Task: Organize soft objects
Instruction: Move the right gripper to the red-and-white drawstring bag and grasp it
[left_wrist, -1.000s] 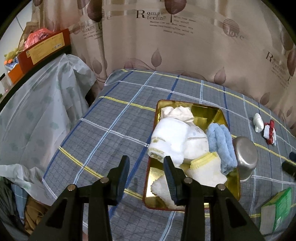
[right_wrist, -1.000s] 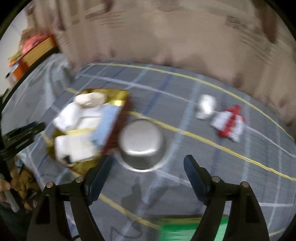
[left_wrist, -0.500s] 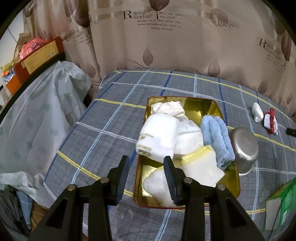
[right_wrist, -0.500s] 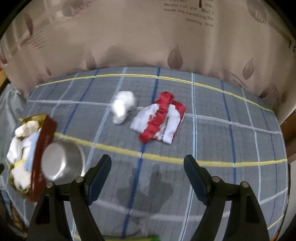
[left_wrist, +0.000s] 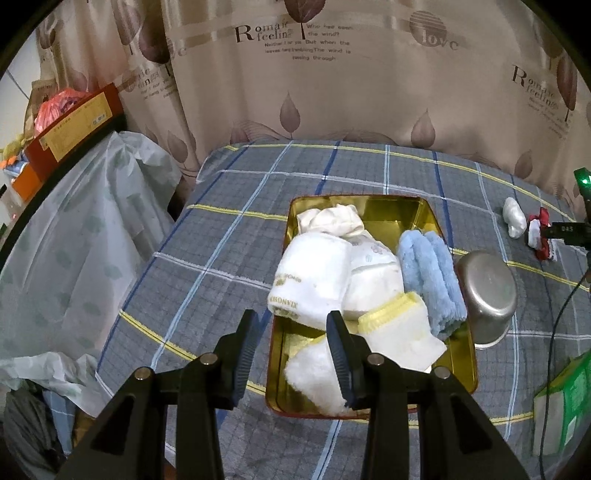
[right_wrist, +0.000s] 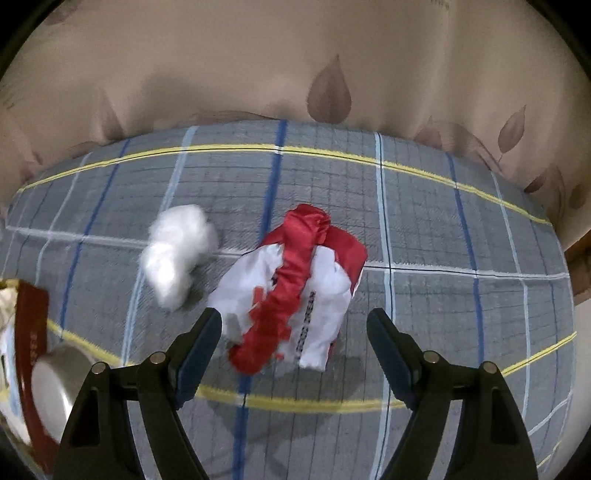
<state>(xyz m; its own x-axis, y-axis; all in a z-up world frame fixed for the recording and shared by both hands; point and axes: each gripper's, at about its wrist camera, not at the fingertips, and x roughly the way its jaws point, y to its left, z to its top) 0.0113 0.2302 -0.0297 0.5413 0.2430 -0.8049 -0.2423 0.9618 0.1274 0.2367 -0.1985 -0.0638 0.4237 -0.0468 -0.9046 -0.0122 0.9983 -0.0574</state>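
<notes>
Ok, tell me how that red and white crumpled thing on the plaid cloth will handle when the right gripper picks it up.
The red and white bundle looks like thin crumpled cloth or plastic, so it is probably floppy and will sag or unfurl when lifted. It seems light for its bulk. The open right gripper would likely squash it flat, and loose folds may trail below.

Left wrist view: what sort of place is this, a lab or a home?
Most likely a home room: a plaid cloth covers the table, a leaf-print curtain hangs behind it, and plastic-draped furniture with boxes on top stands beside it.
</notes>
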